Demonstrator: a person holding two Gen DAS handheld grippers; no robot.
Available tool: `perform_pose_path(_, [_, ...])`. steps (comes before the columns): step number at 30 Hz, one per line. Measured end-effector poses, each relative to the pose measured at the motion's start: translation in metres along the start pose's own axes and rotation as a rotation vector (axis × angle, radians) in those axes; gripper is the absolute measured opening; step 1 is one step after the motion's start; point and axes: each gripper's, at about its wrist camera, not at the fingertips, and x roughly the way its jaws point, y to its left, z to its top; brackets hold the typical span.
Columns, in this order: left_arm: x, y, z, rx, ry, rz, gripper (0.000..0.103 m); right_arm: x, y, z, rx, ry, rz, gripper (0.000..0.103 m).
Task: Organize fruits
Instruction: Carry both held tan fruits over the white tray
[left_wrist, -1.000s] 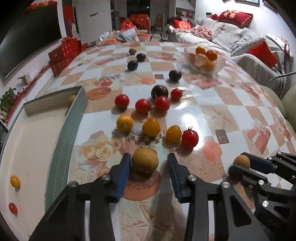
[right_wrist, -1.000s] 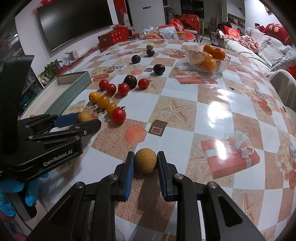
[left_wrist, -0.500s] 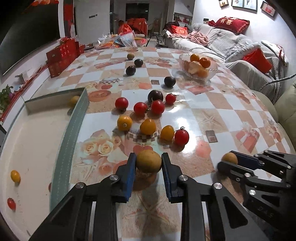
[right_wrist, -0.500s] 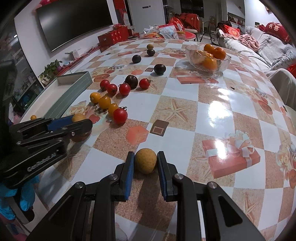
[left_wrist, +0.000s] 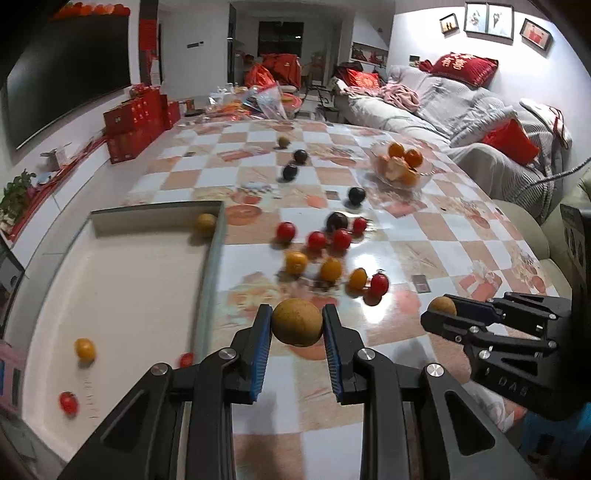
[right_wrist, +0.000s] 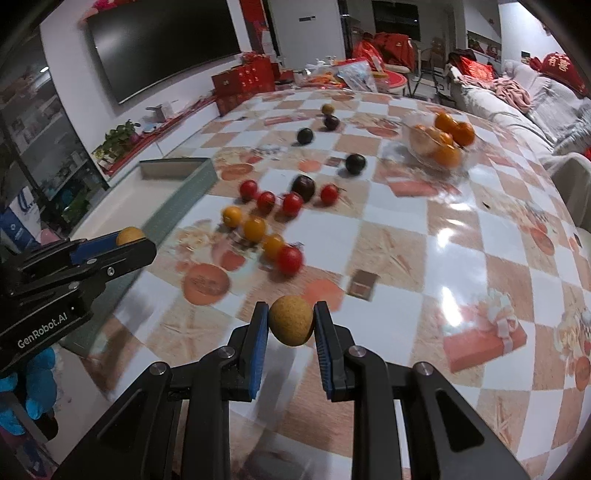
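Observation:
My left gripper (left_wrist: 297, 325) is shut on a round brown fruit (left_wrist: 297, 322), held above the patterned table. Over the table's near part, my right gripper (right_wrist: 290, 325) is shut on a second brown fruit (right_wrist: 290, 325). Each gripper shows in the other's view: the right one (left_wrist: 443, 314) with its fruit (left_wrist: 441, 305), the left one (right_wrist: 127, 240) with its fruit (right_wrist: 130, 235). A white tray (left_wrist: 210, 266) at the left holds a brown fruit (left_wrist: 205, 223), a yellow tomato (left_wrist: 84, 348) and a red one (left_wrist: 69, 403).
Red tomatoes (left_wrist: 317, 240), yellow tomatoes (left_wrist: 331, 269) and dark plums (left_wrist: 356, 195) lie loose mid-table. A glass bowl of oranges (left_wrist: 402, 168) stands at the far right. Red boxes (left_wrist: 133, 129) line the far left; a sofa (left_wrist: 461, 122) runs along the right.
The left gripper closed on its brown fruit and lifted it off the table, drifting toward the tray. The right gripper rose slightly with its fruit.

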Motion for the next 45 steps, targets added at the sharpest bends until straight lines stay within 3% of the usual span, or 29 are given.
perform_pose_path(12, [-0.022, 0.078, 0.0, -0.07, -0.029, 0.129, 0.029, 0.016, 0.07, 0.038, -0.104, 0.0, 0.086, 0.027])
perform_pose_path(20, [-0.001, 0.132, 0.009, -0.109, 0.023, 0.238, 0.029, 0.046, 0.122, 0.073, -0.163, 0.023, 0.167, 0.027])
perform_pose_path(25, [0.019, 0.156, 0.016, -0.143, 0.071, 0.258, 0.029, 0.077, 0.144, 0.089, -0.185, 0.047, 0.184, 0.027])
perform_pose_path(34, [0.046, 0.17, 0.02, -0.148, 0.15, 0.31, 0.029, 0.124, 0.161, 0.1, -0.238, 0.109, 0.15, 0.026])
perform_pose_path(45, [0.063, 0.176, 0.019, -0.15, 0.2, 0.329, 0.029, 0.132, 0.171, 0.099, -0.329, 0.119, 0.1, 0.027])
